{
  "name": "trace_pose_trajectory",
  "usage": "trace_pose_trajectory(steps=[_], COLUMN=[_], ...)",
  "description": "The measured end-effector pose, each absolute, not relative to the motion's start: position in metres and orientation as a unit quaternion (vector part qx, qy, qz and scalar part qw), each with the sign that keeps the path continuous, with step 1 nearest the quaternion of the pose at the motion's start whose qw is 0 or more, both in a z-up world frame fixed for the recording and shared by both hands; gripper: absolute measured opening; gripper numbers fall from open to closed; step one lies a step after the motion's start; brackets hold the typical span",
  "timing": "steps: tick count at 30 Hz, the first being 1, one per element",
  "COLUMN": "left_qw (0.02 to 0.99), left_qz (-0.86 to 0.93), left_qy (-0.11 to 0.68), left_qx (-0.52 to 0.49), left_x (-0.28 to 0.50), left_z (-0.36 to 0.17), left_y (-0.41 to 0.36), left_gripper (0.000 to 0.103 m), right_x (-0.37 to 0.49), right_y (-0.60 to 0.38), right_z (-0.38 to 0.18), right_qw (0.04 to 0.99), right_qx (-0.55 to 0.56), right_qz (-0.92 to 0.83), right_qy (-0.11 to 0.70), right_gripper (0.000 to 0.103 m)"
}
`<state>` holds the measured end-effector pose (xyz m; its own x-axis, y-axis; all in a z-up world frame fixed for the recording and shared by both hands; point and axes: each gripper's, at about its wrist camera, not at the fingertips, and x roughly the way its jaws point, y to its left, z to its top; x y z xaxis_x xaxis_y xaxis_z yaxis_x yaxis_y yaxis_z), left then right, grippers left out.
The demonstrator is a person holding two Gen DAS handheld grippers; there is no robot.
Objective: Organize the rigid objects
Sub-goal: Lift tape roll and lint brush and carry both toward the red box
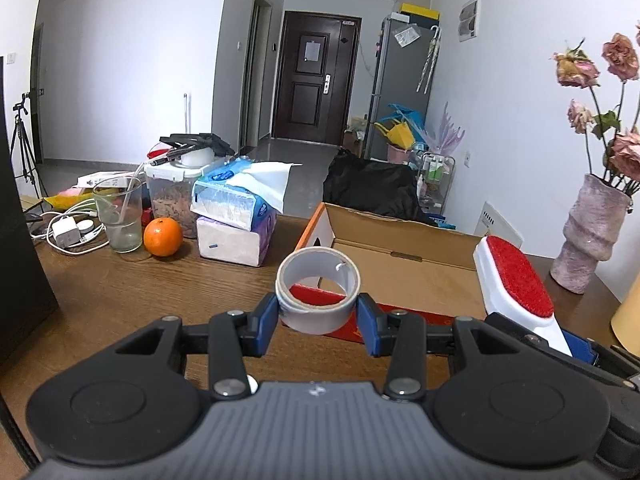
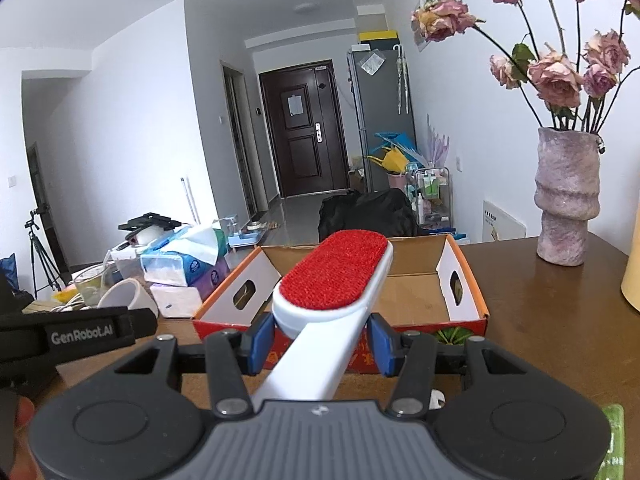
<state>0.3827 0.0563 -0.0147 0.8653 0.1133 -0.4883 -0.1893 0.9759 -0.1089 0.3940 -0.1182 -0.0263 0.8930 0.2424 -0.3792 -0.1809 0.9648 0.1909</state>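
My left gripper [image 1: 318,322] is shut on a grey roll of tape [image 1: 318,294], held just in front of the near left corner of an open cardboard box [image 1: 404,276]. My right gripper [image 2: 320,342] is shut on a white lint brush with a red pad [image 2: 334,276], its head raised over the front wall of the box [image 2: 416,280]. The brush [image 1: 516,284] also shows at the right of the left wrist view, and the tape [image 2: 126,296] at the left of the right wrist view. The box floor looks bare.
On the wooden table [image 1: 120,292], left of the box, stand stacked tissue packs [image 1: 236,220], an orange [image 1: 163,237], a glass [image 1: 120,216], a charger with cables [image 1: 66,232] and a food jar [image 1: 172,192]. A pink vase of dried roses [image 2: 566,196] stands at the right.
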Motion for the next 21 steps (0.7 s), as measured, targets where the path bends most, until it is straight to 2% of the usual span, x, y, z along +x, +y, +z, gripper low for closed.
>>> trace_pose_trajectory(steps=[21], left_qw=[0.969], left_qz=[0.089], left_qy=[0.221], left_qx=[-0.06], left_x=[0.462], left_z=[-0.006], left_y=[0.057], left_gripper=[0.043], right_x=[0.483], right_y=[-0.113], right_z=[-0.024], right_qw=[0.97], right_qx=[0.088], right_qz=[0.083], right_qy=[0.213], right_gripper=[0.05])
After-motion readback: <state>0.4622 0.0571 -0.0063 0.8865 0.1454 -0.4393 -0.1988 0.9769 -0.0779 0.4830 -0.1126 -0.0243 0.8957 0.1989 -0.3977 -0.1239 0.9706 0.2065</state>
